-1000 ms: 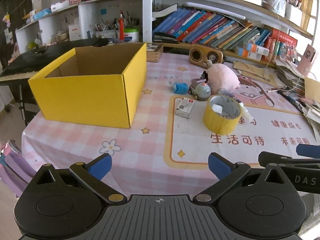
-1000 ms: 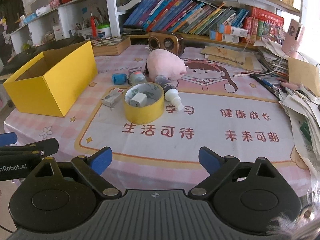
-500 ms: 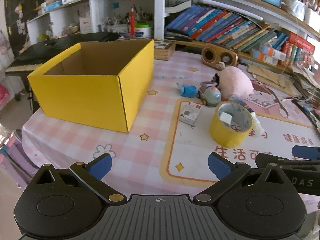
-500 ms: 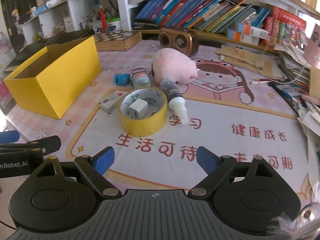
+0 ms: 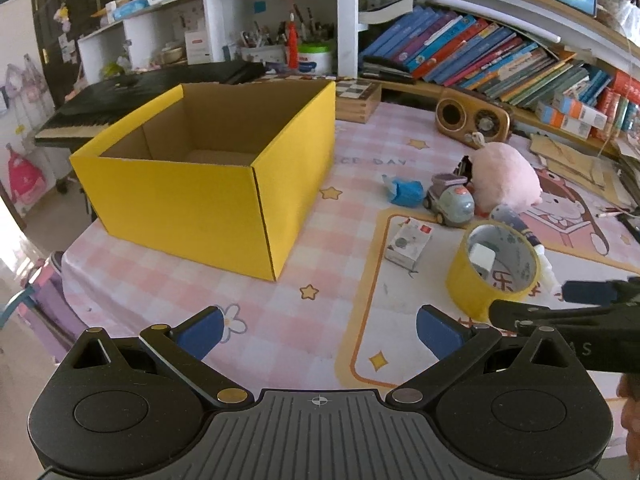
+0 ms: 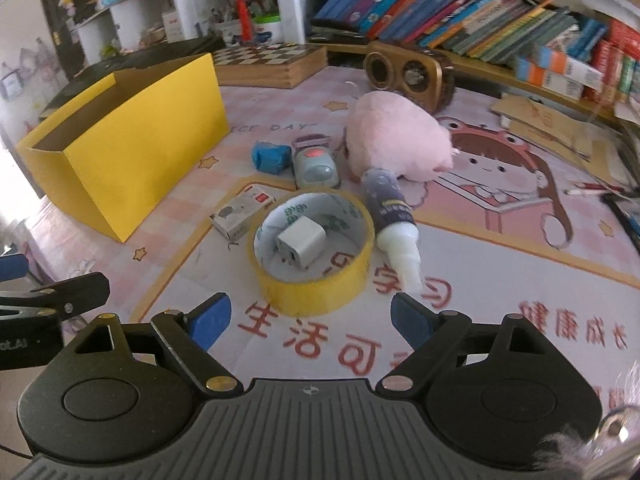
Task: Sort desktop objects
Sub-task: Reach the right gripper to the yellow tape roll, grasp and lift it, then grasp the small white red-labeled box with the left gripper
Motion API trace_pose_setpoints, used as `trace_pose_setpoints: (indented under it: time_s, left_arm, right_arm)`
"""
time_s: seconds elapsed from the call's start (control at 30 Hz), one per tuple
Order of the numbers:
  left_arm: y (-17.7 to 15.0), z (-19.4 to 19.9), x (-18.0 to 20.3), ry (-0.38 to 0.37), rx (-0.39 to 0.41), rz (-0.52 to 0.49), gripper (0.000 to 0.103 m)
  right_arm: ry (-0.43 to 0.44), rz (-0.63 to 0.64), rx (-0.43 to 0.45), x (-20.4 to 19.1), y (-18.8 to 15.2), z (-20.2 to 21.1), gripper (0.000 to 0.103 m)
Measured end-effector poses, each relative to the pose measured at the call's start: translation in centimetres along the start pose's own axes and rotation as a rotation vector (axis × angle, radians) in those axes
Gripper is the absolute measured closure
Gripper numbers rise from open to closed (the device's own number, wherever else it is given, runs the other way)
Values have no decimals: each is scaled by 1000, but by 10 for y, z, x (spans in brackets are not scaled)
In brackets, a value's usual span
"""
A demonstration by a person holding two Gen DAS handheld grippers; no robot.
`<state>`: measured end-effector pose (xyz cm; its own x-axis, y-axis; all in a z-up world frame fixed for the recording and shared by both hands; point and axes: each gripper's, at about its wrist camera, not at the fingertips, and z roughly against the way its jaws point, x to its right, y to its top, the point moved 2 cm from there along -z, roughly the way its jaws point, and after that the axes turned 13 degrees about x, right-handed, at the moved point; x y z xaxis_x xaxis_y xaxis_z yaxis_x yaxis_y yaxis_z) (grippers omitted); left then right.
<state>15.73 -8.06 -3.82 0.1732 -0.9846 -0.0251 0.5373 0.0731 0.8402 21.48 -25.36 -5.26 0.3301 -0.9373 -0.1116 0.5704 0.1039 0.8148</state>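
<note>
My right gripper (image 6: 311, 318) stands open just short of a yellow tape roll (image 6: 312, 296), nothing between its fingers. A white charger (image 6: 300, 246) lies inside the roll. A dark bottle with a white tip (image 6: 394, 216) rests against the roll's right side. Behind are a toy car (image 6: 314, 162), a blue object (image 6: 270, 156), a pink plush (image 6: 396, 140) and a small white box (image 6: 242, 216). My left gripper (image 5: 318, 330) is open and empty over the checked cloth, with the open-topped yellow box (image 5: 192, 208) ahead on its left and the tape roll (image 5: 468, 292) on its right.
A wooden speaker (image 5: 472, 120) and a chessboard case (image 6: 272, 64) stand at the back under shelves of books. Loose papers (image 6: 560, 128) pile up at the right. A black keyboard (image 5: 140, 96) sits behind the box. The table edge (image 5: 68, 264) drops off at the left.
Both grippers have moved forward over the table. The tape roll and the things around it now sit much closer to my right gripper; the yellow box looms larger before the left.
</note>
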Motion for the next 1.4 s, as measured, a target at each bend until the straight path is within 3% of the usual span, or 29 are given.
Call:
trace_pose_setpoints:
  time_s: [0.23, 0.57, 0.77, 0.93, 1.3, 1.4]
  left_arm:
    - [4, -4, 3, 29, -3, -2, 0]
    - [3, -2, 3, 57, -9, 13, 0]
    - [2, -1, 5, 53, -7, 20, 0]
    - [3, -3, 12, 36, -1, 21, 0]
    - [7, -25, 46, -68, 0, 0, 1]
    - [7, -35, 54, -78, 6, -18, 9]
  right_arm:
    - [95, 95, -38, 7, 7, -31, 15]
    - [131, 168, -71, 9, 10, -64, 16]
    - [155, 192, -61, 7, 11, -61, 18]
    - [183, 155, -3, 8, 23, -38, 18]
    - [88, 30, 92, 40, 45, 8, 18]
    - [52, 8, 103, 54, 45, 13, 18]
